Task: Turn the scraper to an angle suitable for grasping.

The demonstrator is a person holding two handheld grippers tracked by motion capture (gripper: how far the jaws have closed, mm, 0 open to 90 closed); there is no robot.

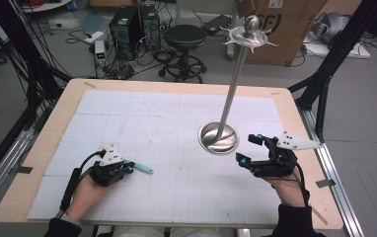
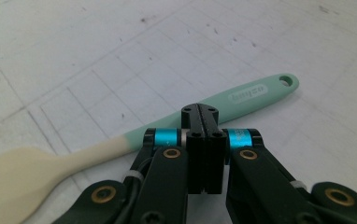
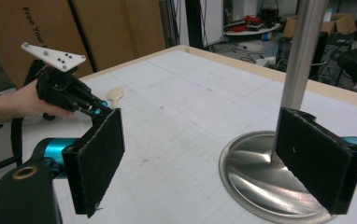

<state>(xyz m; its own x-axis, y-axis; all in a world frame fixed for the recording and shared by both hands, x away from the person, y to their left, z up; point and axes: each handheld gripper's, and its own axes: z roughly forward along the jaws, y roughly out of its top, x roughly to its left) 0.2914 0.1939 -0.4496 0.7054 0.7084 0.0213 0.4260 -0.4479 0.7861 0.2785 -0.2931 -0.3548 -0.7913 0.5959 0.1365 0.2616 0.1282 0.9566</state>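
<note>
Spatula (image 2: 176,125) with mint handle and cream blade lay by the shut, empty left gripper (image 2: 199,112).
Right gripper (image 3: 200,163) waited wide open, holding nothing; it was best to open the left jaws and grab the handle mid-way.

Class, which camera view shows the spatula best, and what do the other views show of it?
The left gripper view: the spatula lies across it, cream blade, mint handle and hanging hole all plain. The high view gives just the mint handle sticking out past the left claw. The right gripper view catches the cream blade tip.

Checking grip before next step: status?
Left claw shut on spatula handle. Right claw open beside metal stand. Nothing blocking.
</note>
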